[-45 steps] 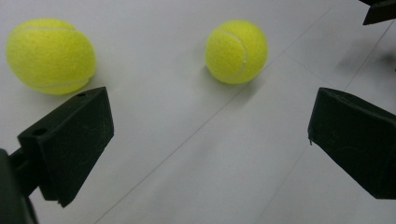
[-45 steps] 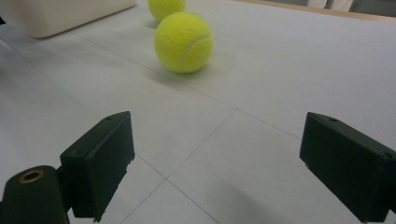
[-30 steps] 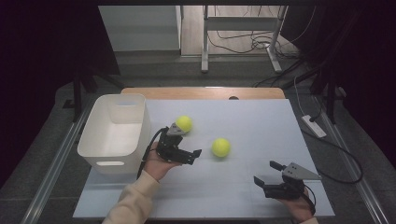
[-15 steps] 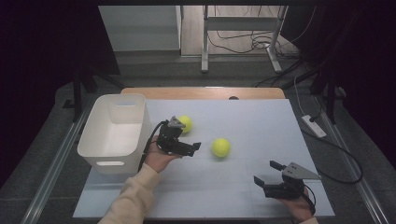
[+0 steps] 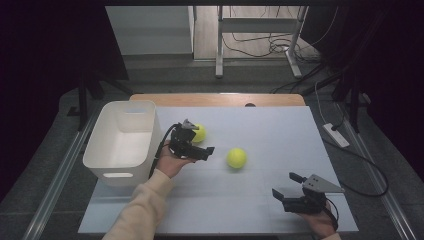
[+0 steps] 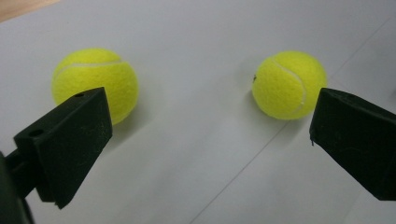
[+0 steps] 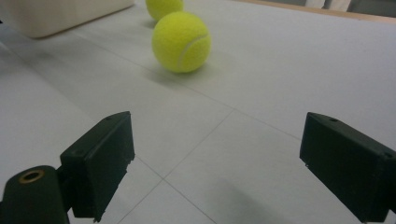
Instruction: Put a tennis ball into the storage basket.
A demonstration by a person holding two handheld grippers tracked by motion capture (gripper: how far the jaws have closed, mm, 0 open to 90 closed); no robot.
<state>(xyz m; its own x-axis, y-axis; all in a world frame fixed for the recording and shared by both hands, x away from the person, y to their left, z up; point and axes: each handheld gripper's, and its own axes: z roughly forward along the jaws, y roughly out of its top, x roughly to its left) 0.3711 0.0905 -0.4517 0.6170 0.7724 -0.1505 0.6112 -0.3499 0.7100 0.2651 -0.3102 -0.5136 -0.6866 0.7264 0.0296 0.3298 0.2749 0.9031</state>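
Observation:
Two yellow tennis balls lie on the pale table sheet point(image 5: 280, 125). One ball point(image 5: 200, 133) point(image 6: 95, 84) lies close to the white bin; the other point(image 5: 236, 157) point(image 6: 289, 84) point(image 7: 181, 42) rests near the middle. My left gripper point(image 5: 201, 145) point(image 6: 210, 126) hovers just in front of the bin-side ball, open wide, with nothing between its jaws; its body hides part of that ball in the high view. At the front right my right gripper point(image 5: 286, 185) point(image 7: 217, 158) sits low over the sheet, open and empty, facing the middle ball from well back.
A white plastic bin point(image 5: 120, 140) point(image 7: 60, 14) stands at the left edge of the sheet, beside my left hand. A wooden table edge point(image 5: 215, 99) runs along the back. Cables and stand legs lie on the floor beyond.
My left gripper has moved away from the person, closer to the ball by the bin. The right gripper and both balls have stayed put.

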